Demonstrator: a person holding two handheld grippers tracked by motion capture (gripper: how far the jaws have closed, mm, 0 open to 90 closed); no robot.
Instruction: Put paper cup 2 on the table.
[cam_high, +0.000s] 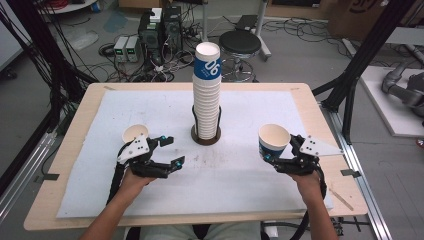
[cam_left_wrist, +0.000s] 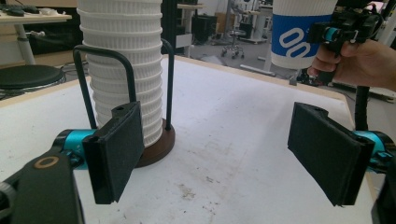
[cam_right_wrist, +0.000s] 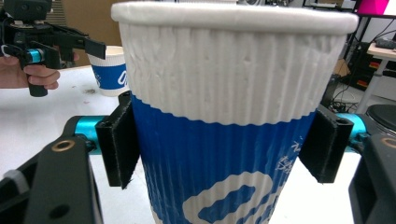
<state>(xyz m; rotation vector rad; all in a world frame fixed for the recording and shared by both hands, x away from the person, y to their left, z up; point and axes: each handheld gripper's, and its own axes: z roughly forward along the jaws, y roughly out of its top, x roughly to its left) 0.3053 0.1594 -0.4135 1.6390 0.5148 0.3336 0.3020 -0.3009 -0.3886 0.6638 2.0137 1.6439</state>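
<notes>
Cup stack (cam_high: 207, 95) mid-table; open mat (cam_high: 235, 170) either side.

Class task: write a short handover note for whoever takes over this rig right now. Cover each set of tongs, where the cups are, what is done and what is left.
Right tongs: shut on a blue-and-white paper cup, held upright at the right side of the table.
Left tongs: open, nothing between the pads, pointing toward the cup stack.
Cup stack: tall, in the wire holder at mid-table.
Second loose cup: standing on the white mat beside the left tongs.
Done: one cup gripped.
Left: likely a grip on the second cup; whether the cups go onto or come off the stack cannot be told.
</notes>
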